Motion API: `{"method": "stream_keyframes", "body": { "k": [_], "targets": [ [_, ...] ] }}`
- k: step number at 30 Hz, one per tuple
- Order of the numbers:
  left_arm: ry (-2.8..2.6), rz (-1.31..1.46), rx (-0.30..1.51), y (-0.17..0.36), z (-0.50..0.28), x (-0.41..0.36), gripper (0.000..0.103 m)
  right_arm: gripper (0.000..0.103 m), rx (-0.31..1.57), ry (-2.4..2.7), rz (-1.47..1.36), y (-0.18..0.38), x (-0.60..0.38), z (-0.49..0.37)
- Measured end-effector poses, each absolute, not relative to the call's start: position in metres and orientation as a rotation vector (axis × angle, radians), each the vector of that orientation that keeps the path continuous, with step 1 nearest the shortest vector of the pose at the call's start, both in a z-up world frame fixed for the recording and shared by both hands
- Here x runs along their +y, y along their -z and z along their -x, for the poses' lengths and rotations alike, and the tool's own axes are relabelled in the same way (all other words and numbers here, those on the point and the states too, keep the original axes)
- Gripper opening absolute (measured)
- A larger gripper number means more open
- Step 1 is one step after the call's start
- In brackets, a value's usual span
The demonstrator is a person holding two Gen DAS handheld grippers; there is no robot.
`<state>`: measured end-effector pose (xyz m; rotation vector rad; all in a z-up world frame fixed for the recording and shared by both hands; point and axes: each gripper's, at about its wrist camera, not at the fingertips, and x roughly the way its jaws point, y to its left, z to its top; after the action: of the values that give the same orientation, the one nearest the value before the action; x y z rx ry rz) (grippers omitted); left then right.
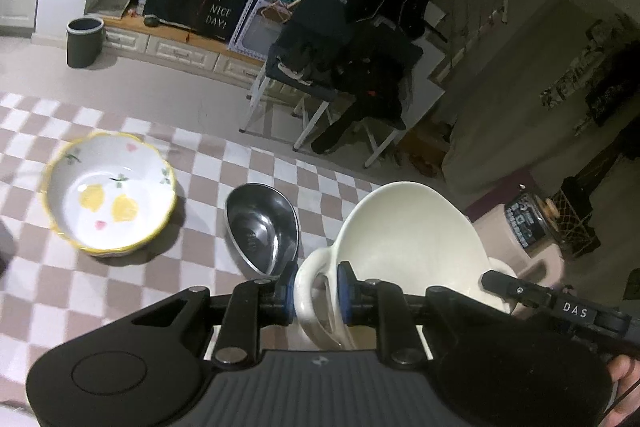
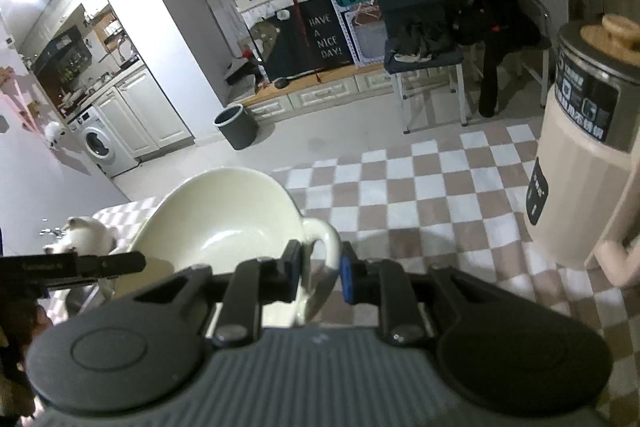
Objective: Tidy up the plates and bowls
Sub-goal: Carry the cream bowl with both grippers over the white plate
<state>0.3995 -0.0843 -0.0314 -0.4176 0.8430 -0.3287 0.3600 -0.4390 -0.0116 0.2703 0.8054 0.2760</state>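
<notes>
- Above the checkered table (image 1: 120,291), the left claw (image 1: 316,291) is clamping its blue pads on one looped handle of the cream two-handled bowl (image 1: 412,227).
- At the bowl's opposite side, the right claw (image 2: 320,267) is gripping the other looped handle, so the cream bowl (image 2: 224,223) is hanging between both claws, tilted and clear of the table.
- Only the left wrist view is showing the lemon-painted bowl (image 1: 110,195) with its yellow scalloped rim, sitting upright on the table well to the left.
- That same view is also showing the steel bowl (image 1: 262,227), lying between the lemon-painted bowl and the held cream bowl, near the left claw's tips.
- Only the right wrist view is showing the tall beige canister (image 2: 584,147) with a wooden-knobbed lid, standing on the table at the right edge.
- A small white dog (image 2: 80,239) is appearing in the right wrist view alone, low at the left beyond the table edge.
- Each view is catching part of the other claw's black body at its edge.
- Both views are taking in the dark bin (image 1: 84,41) on the floor and the "HAVE A NICE DAY!" sign (image 2: 326,37).
</notes>
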Motion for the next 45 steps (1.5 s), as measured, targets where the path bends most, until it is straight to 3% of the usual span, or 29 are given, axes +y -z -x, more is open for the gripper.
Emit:
{"method": "stream_keyframes", "body": {
  "k": [9,19,32,45],
  "targets": [
    [0.322,0.392,0.785,-0.012,-0.335,-0.037,0.022,0.024,0.763,-0.307,-0.278,-0.022,-0.401,-0.307],
    [0.283,0.360,0.755,-0.027,-0.265,0.019,0.022,0.024,0.782,-0.335,-0.294,-0.025,-0.347,-0.250],
    [0.244,0.312,0.768,-0.001,-0.201,0.089,0.022,0.024,0.840,-0.405,-0.311,0.007,-0.278,-0.205],
    [0.179,0.395,0.817,0.050,-0.202,0.131,0.022,0.024,0.975,-0.416,-0.294,0.051,-0.230,-0.205]
  ]
}}
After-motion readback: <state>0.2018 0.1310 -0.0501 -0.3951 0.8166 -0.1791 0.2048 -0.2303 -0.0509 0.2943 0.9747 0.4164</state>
